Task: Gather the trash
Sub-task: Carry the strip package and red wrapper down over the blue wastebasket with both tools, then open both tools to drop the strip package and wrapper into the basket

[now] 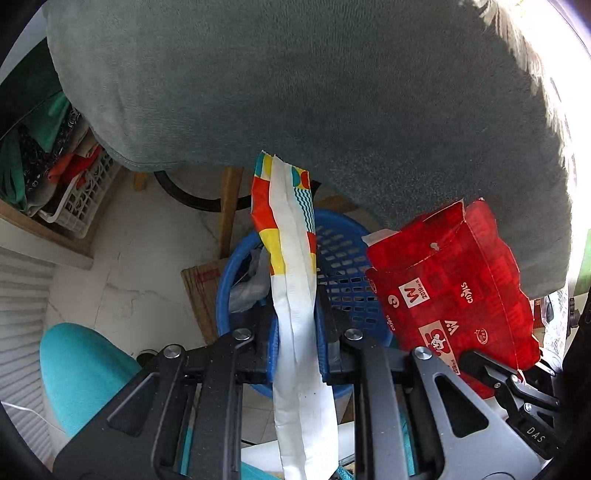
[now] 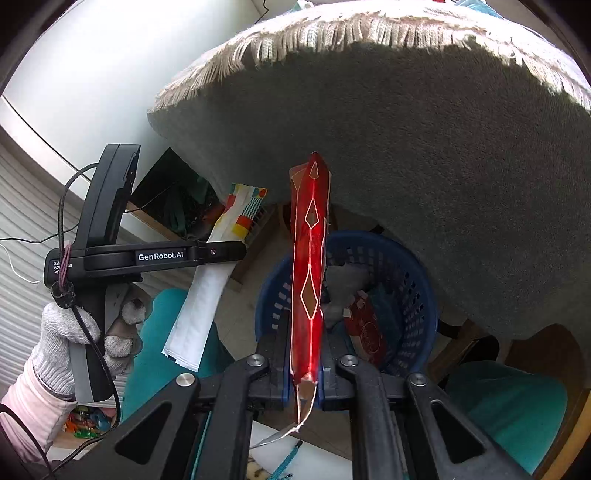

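My left gripper [image 1: 295, 314] is shut on a white wrapper with a coloured patterned end [image 1: 291, 258], held upright above a blue plastic basket [image 1: 343, 258]. The same wrapper [image 2: 207, 295] and left gripper [image 2: 221, 251] show in the right wrist view. My right gripper [image 2: 308, 332] is shut on a flattened red carton [image 2: 309, 258], seen edge-on over the blue basket [image 2: 406, 288]. That red carton [image 1: 454, 291] shows to the right in the left wrist view. The basket holds some grey and red trash.
A large grey-green cushion [image 1: 314, 92] with a fringed throw [image 2: 332, 33] overhangs the basket. Teal stools [image 1: 77, 369] [image 2: 509, 406] stand at both sides. A white crate of clothes [image 1: 74, 192] sits on a shelf at left. Cardboard [image 1: 201, 295] lies on the floor.
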{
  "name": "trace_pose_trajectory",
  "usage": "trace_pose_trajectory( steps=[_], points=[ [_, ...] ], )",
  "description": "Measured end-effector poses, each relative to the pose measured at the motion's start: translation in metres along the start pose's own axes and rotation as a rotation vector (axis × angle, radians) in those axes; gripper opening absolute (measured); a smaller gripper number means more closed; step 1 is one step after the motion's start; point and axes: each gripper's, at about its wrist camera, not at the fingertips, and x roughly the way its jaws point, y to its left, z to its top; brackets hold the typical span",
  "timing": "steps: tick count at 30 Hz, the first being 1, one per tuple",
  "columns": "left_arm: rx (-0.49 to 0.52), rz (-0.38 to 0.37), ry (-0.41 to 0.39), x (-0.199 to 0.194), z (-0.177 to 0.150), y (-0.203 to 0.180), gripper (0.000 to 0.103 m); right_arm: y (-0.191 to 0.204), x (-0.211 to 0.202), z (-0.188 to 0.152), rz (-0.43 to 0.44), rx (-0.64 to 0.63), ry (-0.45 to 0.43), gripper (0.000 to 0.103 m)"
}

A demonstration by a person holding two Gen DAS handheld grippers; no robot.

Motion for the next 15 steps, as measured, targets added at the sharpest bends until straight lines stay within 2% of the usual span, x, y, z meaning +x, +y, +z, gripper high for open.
trace_pose_trajectory(
  steps=[10,15],
  points=[
    [0.003,0.007,0.051,0.026,0.002,-0.002,0.015,-0.012,0.012,-0.002,-0.054,0.043,0.025,0.009],
    [0.011,0.012,0.066,0.035,0.004,-0.008,0.015,-0.009,0.009,0.001,-0.080,0.040,0.022,0.021]
  ],
)
